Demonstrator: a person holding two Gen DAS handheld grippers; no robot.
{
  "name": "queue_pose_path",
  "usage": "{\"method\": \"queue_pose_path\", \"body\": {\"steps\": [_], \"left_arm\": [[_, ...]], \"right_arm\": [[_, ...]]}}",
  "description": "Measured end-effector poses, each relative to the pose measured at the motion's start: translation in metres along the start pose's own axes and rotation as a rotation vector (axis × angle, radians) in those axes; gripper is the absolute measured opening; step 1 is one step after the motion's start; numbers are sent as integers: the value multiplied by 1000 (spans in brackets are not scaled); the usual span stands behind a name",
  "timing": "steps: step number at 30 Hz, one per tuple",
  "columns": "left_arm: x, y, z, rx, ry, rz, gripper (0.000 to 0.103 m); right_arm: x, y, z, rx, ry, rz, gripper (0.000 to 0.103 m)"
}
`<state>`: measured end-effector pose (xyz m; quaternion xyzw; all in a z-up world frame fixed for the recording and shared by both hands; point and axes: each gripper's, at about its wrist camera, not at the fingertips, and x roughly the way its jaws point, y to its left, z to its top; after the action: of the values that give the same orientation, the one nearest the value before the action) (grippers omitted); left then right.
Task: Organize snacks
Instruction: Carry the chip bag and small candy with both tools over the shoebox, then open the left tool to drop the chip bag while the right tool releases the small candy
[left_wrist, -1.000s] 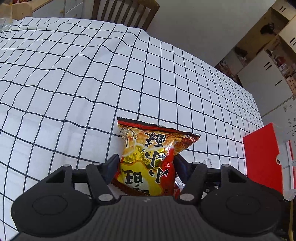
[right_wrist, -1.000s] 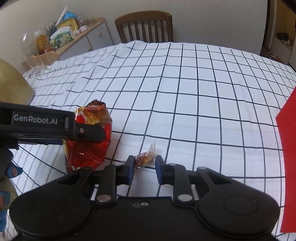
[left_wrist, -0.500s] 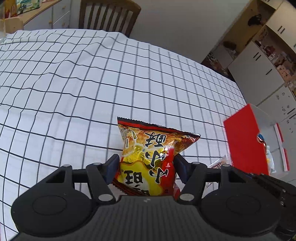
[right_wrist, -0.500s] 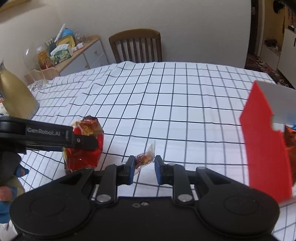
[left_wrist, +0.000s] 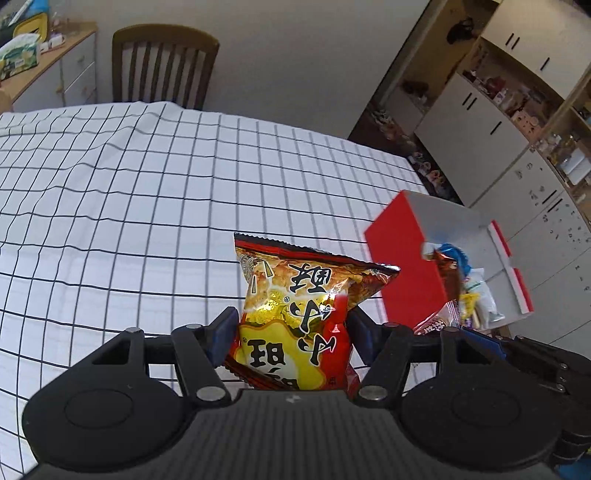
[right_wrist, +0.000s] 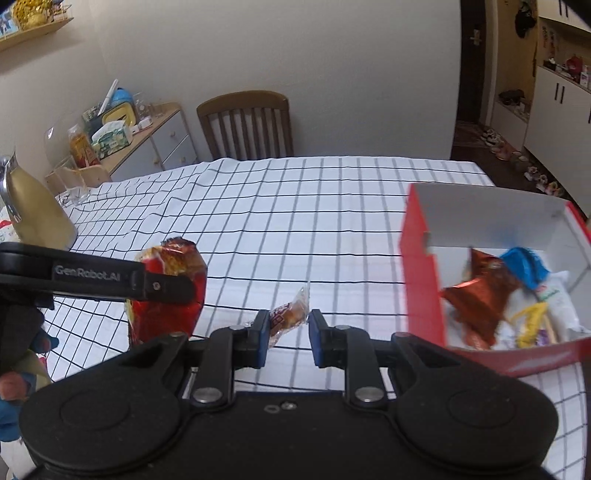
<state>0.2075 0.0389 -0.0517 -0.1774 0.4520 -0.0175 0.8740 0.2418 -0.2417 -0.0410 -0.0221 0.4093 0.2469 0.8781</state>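
Snack bag (left_wrist: 295, 317) sits clamped between the left claw (left_wrist: 291, 332) fingers.

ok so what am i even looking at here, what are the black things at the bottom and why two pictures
Those black things are hand-held grippers, not a robot arm: a person holds one two-finger tool in each hand, and each carries a wide-angle camera looking out along its fingers. So one picture is the left tool's view, the other the right's.

The left gripper is shut on a red and gold snack bag; the right view shows that bag from the side, lifted off the cloth. The right gripper has a small wrapped candy between its fingers, though I cannot tell whether it is clamped.

Below is a table under a white checked tablecloth. On it sits a red box with several snacks already inside. A wooden chair stands at the far end.
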Motion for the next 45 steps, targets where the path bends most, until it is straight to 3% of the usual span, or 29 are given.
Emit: {"method": "queue_pose_path", "body": {"steps": [9, 22, 45], "left_arm": [[-7, -71, -4, 56, -25, -28, 64], [13, -161, -4, 127, -25, -55, 64], [88, -272, 17, 246, 9, -26, 64]], "right_arm": [[-44, -48, -1, 26, -55, -20, 20], [-85, -126, -1, 55, -112, -35, 20], [-88, -236, -10, 111, -107, -109, 20]]}}
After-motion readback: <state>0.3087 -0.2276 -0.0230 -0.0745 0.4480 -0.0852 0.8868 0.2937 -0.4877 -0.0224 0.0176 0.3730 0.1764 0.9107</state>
